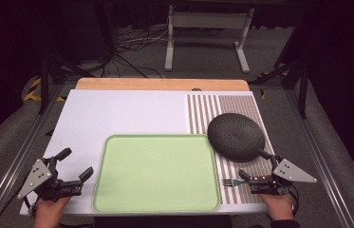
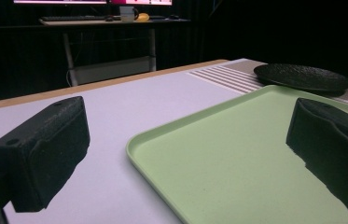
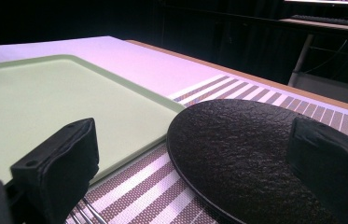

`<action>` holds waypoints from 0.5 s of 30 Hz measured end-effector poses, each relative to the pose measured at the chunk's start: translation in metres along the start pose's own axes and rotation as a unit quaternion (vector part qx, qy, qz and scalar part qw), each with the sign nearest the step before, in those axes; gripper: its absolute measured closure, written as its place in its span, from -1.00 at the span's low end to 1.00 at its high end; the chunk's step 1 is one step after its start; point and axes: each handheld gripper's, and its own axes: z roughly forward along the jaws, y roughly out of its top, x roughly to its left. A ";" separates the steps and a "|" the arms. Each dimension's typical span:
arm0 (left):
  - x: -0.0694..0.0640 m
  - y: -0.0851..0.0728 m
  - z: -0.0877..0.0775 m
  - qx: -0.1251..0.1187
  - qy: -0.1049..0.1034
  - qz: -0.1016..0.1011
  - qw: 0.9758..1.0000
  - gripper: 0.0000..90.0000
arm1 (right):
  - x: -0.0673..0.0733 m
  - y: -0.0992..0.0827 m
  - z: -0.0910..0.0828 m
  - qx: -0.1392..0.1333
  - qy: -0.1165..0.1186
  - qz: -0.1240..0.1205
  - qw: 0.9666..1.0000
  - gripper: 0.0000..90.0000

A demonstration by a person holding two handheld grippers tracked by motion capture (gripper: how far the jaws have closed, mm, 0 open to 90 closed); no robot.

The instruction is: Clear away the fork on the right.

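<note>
Both tools stand with jaws spread and nothing between them: the left tool (image 1: 75, 166) at the near left corner of the counter (image 1: 117, 111), the right tool (image 1: 254, 167) over the striped mat (image 1: 231, 107). A fork (image 1: 233, 182) lies on the mat just beside the right tool, between the green tray (image 1: 155, 172) and the dark plate (image 1: 235, 135). The fork looks like the likely target; to lift it well, come down low, straddle the thin handle squarely and close gently so it does not skid.
</note>
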 end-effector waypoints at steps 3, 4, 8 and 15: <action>0.000 0.000 0.000 0.001 0.000 -0.001 1.000 -1.00 | -0.001 0.000 -0.001 -0.001 -0.001 0.002 1.000 -0.94; 0.000 0.000 0.000 0.000 0.001 0.000 1.000 -1.00 | -0.001 -0.001 -0.001 -0.001 0.001 0.003 1.000 -0.94; 0.000 0.000 0.000 0.000 0.000 0.000 1.000 -1.00 | -0.001 -0.001 0.000 -0.002 0.001 0.002 1.000 -0.94; 0.000 0.000 -0.002 -0.001 -0.001 -0.001 1.000 -1.00 | 0.000 0.001 0.000 -0.002 0.003 0.003 1.000 -0.95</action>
